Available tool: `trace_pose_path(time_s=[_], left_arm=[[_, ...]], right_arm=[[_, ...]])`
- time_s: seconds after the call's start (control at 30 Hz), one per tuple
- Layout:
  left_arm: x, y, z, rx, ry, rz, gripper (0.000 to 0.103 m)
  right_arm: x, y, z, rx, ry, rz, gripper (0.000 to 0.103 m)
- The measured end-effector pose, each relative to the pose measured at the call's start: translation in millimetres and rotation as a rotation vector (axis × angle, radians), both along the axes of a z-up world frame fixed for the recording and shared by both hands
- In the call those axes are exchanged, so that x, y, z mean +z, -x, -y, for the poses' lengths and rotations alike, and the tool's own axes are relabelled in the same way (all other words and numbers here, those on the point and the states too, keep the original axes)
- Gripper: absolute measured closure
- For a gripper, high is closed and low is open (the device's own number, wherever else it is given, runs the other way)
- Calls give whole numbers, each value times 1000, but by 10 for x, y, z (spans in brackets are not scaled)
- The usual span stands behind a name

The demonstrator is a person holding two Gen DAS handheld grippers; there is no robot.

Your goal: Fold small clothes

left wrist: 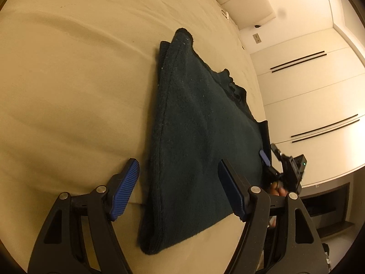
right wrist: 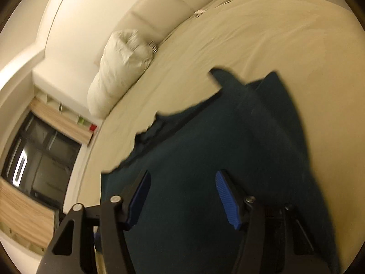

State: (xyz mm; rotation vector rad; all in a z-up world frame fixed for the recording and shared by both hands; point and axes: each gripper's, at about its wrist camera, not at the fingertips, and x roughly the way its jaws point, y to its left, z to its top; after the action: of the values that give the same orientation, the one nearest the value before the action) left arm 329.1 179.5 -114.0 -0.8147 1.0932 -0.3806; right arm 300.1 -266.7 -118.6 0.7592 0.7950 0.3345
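Observation:
A dark teal fleecy garment [left wrist: 194, 125] lies folded flat on the beige bed sheet [left wrist: 68, 80], narrowing to a point at its far end. My left gripper [left wrist: 179, 166] is open over its near left edge: one blue pad [left wrist: 127, 182] is above the sheet, the other above the cloth, and nothing is gripped. At the garment's right edge is my right gripper [left wrist: 270, 153], with a hand behind it. In the blurred right wrist view, the right gripper [right wrist: 182, 178] is open low over the garment [right wrist: 216, 148], whose ragged far edge shows. Whether its pads touch the cloth I cannot tell.
A white rolled pillow or duvet [right wrist: 121, 68] lies along the bed's edge by the padded headboard [right wrist: 159, 6]. A dark window [right wrist: 38, 155] with a wooden blind is beyond it. White wall cabinets [left wrist: 308, 91] stand past the bed on the right.

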Motion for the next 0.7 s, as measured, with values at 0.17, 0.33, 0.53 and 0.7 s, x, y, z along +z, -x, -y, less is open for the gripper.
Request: trace_pose_path(time_s=[0.17,0.33,0.53,0.7], left_arm=[[-64,-137,-38,-9,83,-7,33],[-162,-199,-128,1,220,-1,28],[-208,-295,-125,-103,250,-29,25],[-294,-381,-163,-171,291,-71,27]], right_arm=[[30,159,787,-296,-49,-4,36],[19,610,987,-296,-57,30,33],[-68,869,810,-214,-72,12,33],[107,875,500,-146,-40,30,33]])
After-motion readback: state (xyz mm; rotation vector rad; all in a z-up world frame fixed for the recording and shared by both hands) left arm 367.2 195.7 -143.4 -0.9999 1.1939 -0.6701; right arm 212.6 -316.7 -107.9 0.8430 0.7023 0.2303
